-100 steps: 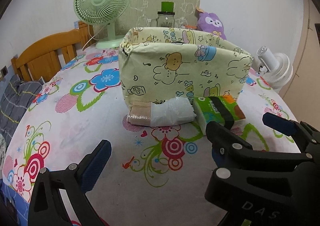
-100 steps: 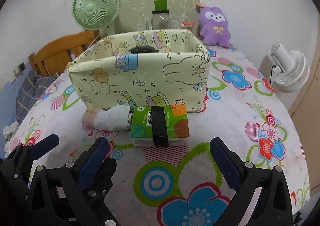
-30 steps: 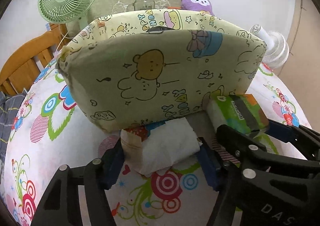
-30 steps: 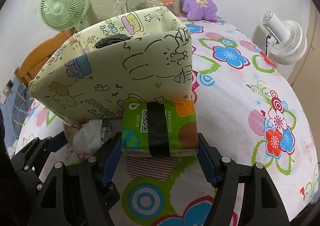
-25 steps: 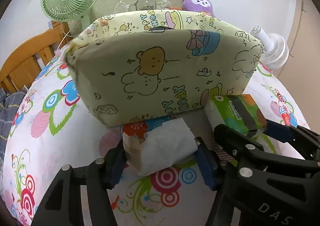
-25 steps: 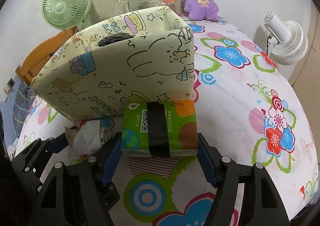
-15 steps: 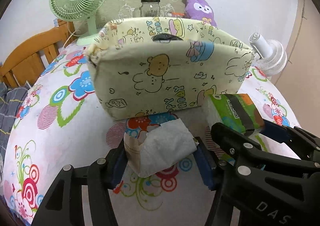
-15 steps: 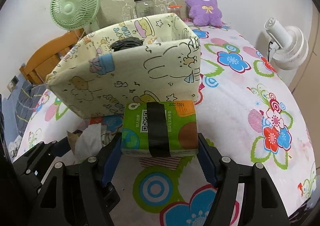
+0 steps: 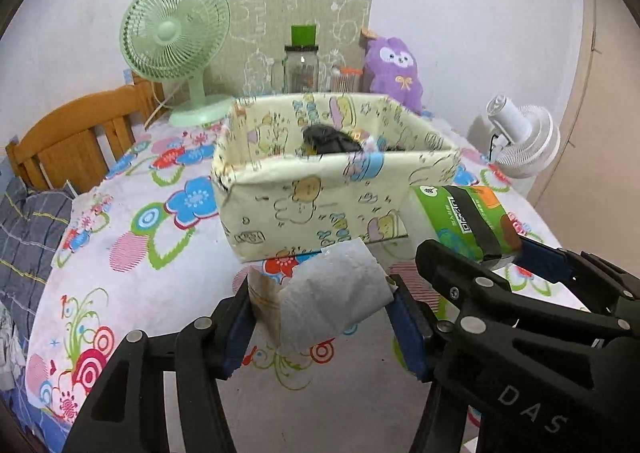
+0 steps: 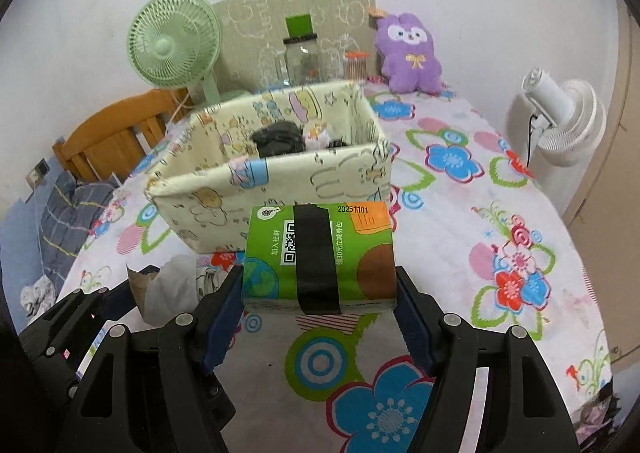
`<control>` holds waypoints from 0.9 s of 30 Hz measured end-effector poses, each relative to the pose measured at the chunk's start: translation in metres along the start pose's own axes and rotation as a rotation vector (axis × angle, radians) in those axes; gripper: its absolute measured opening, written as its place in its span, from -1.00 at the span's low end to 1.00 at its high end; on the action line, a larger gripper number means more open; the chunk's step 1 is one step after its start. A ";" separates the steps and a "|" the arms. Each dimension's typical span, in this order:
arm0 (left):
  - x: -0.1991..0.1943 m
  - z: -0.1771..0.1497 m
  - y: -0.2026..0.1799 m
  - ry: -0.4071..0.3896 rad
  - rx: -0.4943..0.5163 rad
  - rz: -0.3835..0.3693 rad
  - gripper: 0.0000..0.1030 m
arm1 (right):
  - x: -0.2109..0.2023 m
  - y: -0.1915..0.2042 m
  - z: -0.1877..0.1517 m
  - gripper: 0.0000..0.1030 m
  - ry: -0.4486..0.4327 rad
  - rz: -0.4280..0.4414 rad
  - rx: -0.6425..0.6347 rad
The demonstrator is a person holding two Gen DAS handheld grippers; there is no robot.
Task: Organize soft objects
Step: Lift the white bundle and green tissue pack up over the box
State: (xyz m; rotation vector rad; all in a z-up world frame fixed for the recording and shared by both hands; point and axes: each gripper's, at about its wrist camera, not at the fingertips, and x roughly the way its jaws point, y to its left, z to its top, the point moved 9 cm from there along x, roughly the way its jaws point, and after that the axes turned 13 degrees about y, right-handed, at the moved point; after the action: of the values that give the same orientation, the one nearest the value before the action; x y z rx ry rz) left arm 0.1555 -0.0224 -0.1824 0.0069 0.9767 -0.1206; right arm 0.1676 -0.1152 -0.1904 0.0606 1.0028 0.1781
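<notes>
Both grippers are up off the flowered tablecloth (image 10: 500, 213), each with a load. The left gripper (image 9: 324, 317) has its blue pads clamped on either end of a white paper roll (image 9: 332, 297), which sits crosswise between them with a tan wrapper showing at its left end. The right gripper (image 10: 320, 297) is squeezed onto a green tissue pack (image 10: 320, 257) banded with black tape, pads pressed against its two short sides; the pack is held flat and clear of the cloth. Just beyond both loads stands the cartoon-print fabric bin (image 9: 320, 205), open at the top, with dark items (image 10: 280, 139) already lying inside — what they are is hard to make out from here. The roll and the pack are side by side in front of the bin's near wall, neither of them over its rim. Behind the bin: a green desk fan (image 9: 176, 29), a glass jar (image 9: 301, 67) and a purple plush toy (image 10: 410, 53).
</notes>
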 end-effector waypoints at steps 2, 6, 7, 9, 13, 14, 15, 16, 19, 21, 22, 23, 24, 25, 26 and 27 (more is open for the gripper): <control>-0.007 0.001 0.000 -0.012 0.000 0.002 0.23 | -0.008 0.001 0.001 0.42 -0.015 -0.002 -0.003; -0.024 0.004 -0.003 -0.038 0.003 0.010 0.23 | -0.025 0.002 0.003 0.42 -0.044 -0.004 -0.008; -0.028 0.005 -0.003 -0.045 0.003 0.011 0.23 | -0.028 0.003 0.004 0.42 -0.051 -0.003 -0.009; -0.036 0.007 -0.005 -0.059 0.004 0.013 0.23 | -0.038 0.004 0.006 0.42 -0.068 -0.002 -0.011; -0.050 0.011 -0.007 -0.085 0.007 0.014 0.23 | -0.054 0.005 0.010 0.42 -0.099 -0.009 -0.016; -0.053 0.012 -0.008 -0.089 0.008 0.014 0.23 | -0.057 0.005 0.011 0.42 -0.103 -0.010 -0.016; -0.056 0.013 -0.008 -0.095 0.009 0.014 0.23 | -0.060 0.005 0.012 0.42 -0.110 -0.010 -0.016; -0.059 0.014 -0.008 -0.100 0.010 0.015 0.23 | -0.063 0.006 0.013 0.42 -0.116 -0.009 -0.014; -0.065 0.017 -0.009 -0.113 0.010 0.015 0.23 | -0.072 0.006 0.016 0.42 -0.130 -0.009 -0.015; -0.069 0.020 -0.010 -0.121 0.011 0.012 0.23 | -0.077 0.007 0.018 0.42 -0.139 -0.009 -0.015; -0.070 0.021 -0.011 -0.125 0.013 0.012 0.23 | -0.079 0.008 0.018 0.42 -0.143 -0.009 -0.015; -0.072 0.023 -0.011 -0.130 0.016 0.012 0.23 | -0.082 0.008 0.020 0.42 -0.150 -0.009 -0.015; -0.074 0.025 -0.012 -0.134 0.019 0.012 0.23 | -0.083 0.008 0.021 0.42 -0.154 -0.009 -0.015; -0.075 0.026 -0.012 -0.137 0.020 0.012 0.23 | -0.085 0.008 0.023 0.42 -0.161 -0.009 -0.018; -0.076 0.028 -0.012 -0.141 0.021 0.012 0.23 | -0.086 0.007 0.025 0.42 -0.164 -0.008 -0.018; -0.076 0.030 -0.012 -0.145 0.021 0.012 0.23 | -0.087 0.007 0.026 0.42 -0.166 -0.007 -0.019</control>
State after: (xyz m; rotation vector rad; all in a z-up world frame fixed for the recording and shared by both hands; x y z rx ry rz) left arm 0.1365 -0.0285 -0.1019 0.0229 0.8306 -0.1190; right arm 0.1434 -0.1223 -0.1030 0.0540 0.8353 0.1730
